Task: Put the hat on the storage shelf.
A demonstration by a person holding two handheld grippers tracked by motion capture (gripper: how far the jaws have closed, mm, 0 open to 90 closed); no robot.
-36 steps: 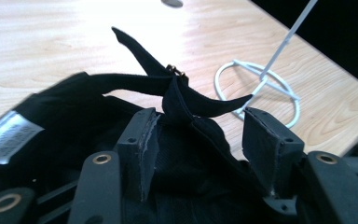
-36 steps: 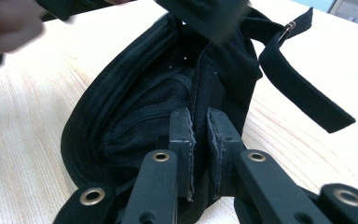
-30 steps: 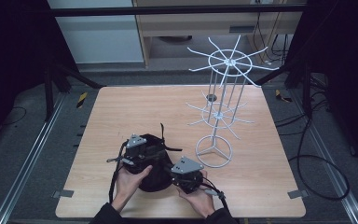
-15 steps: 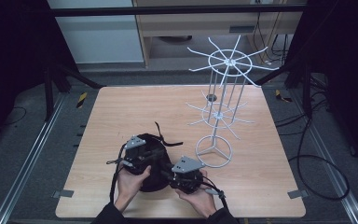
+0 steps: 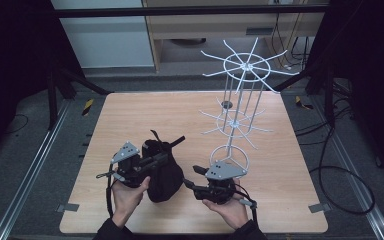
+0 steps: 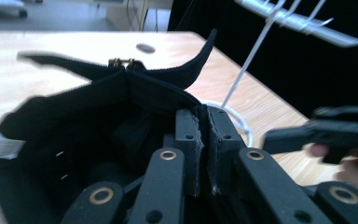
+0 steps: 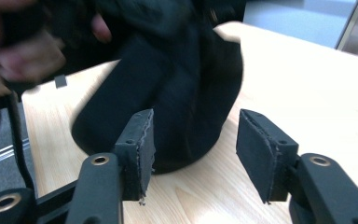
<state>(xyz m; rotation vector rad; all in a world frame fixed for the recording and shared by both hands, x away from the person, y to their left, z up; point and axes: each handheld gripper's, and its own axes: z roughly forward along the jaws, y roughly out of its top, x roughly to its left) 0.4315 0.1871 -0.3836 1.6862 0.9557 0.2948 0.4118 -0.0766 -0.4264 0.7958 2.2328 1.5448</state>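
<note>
Cap point(image 5: 162, 172), lower middle of the high view: plain black, black strap with a small brass-coloured buckle point(image 6: 121, 61). Left hand-held gripper point(image 5: 167, 157): black body, grey top plate, brass-coloured rivets point(image 6: 168, 155) on black links. Right hand-held gripper point(image 5: 189, 177): black, grey top plate, black pads point(image 7: 142, 140). Wire rack point(image 5: 240, 100), right of centre: white throughout. Counter point(image 5: 130, 115): light wood grain, pale beige. Floor point(image 5: 25, 150): dark grey. Tape marks point(image 5: 87, 106) at the counter's upper left: yellow and black stripes.

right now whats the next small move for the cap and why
Probably lift the black cap a little higher toward the white wire rack. The left gripper is shut on the cap's edge, while the right gripper has just been opening, nothing between its jaws, so the left carries it alone.
</note>
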